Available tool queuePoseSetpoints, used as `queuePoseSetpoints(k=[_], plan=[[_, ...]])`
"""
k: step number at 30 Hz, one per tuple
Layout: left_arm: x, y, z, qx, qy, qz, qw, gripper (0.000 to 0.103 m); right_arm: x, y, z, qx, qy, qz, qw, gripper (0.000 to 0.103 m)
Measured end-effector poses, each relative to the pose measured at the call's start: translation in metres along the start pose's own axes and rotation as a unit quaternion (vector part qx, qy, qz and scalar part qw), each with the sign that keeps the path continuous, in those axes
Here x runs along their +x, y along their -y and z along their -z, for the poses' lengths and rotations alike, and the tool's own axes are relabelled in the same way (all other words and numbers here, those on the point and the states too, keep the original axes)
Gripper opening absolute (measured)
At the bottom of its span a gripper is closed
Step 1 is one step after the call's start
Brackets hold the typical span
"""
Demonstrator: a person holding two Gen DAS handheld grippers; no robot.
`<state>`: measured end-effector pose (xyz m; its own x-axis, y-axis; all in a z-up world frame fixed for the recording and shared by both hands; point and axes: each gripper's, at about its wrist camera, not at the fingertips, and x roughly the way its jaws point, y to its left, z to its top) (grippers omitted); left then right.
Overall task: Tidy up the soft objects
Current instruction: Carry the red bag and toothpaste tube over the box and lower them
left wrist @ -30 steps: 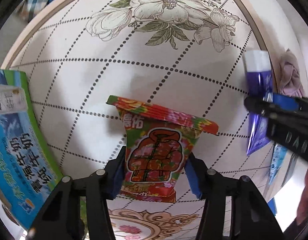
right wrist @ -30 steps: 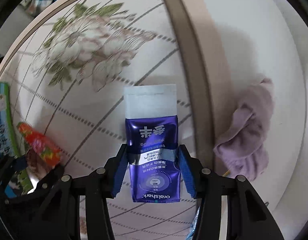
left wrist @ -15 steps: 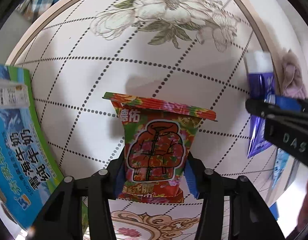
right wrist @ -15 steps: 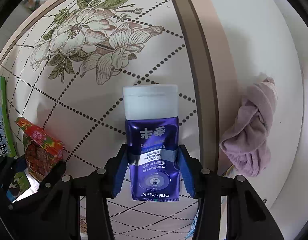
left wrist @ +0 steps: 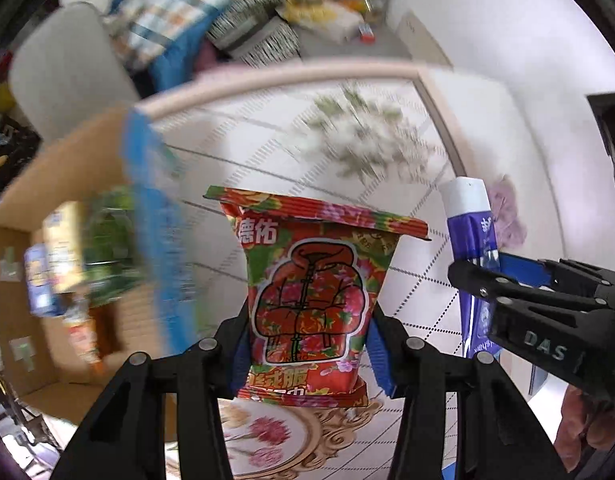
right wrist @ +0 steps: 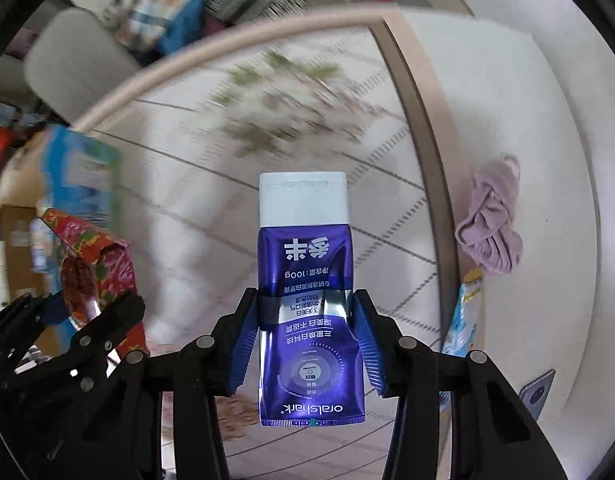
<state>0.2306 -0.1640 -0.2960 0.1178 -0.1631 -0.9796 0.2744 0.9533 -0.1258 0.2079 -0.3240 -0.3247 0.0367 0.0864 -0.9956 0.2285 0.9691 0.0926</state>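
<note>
My left gripper is shut on a red floral snack packet and holds it up above the floral mat. My right gripper is shut on a purple toothpaste tube with a white cap, also lifted. The tube and right gripper show at the right in the left wrist view. The packet and left gripper show at the left in the right wrist view.
An open cardboard box with several packets inside stands at the left, beside a blue-green milk carton. A mauve cloth and a light blue sachet lie on the white surface at the right. A phone lies lower right.
Both grippers have lifted and tilted up with their objects. The view now takes in the cardboard box and the room beyond the mat. The background is motion-blurred.
</note>
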Motion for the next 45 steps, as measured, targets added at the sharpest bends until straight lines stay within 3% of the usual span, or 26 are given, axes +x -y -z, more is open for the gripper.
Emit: queuePoseSetpoints(k=[6,11,15,22,30,41,45], plan=[[-0.085,-0.068,0.005,-0.049,0.054,-0.012,0.9972,0.046,-0.077,-0.075,0.006,-0.043,0.045,-0.054,0.997,0.049],[-0.121,-0.139,0.032,-0.097,0.062,-0.034,0.9928,0.046,-0.087,-0.156,0.007,-0.071,0.049,-0.08,0.993,0.049],[-0.112,-0.198,0.05,-0.138,0.041,-0.033,0.989,0.046,-0.071,-0.211,0.012,-0.07,0.037,-0.086,0.993,0.049],[-0.064,-0.268,0.055,-0.174,-0.017,-0.029,0.9842,0.046,-0.014,-0.272,0.005,-0.056,0.016,-0.035,0.998,0.049],[-0.011,-0.299,0.057,-0.185,-0.077,-0.02,0.9796,0.046,0.052,-0.287,-0.013,-0.028,-0.004,0.021,0.999,0.049],[0.019,-0.304,0.06,-0.185,-0.13,0.001,0.9742,0.046,0.083,-0.29,-0.011,-0.024,-0.038,0.045,0.998,0.05],[0.006,-0.302,0.057,-0.184,-0.118,0.0,0.9757,0.046,0.074,-0.289,-0.009,-0.028,-0.038,0.036,0.998,0.062]])
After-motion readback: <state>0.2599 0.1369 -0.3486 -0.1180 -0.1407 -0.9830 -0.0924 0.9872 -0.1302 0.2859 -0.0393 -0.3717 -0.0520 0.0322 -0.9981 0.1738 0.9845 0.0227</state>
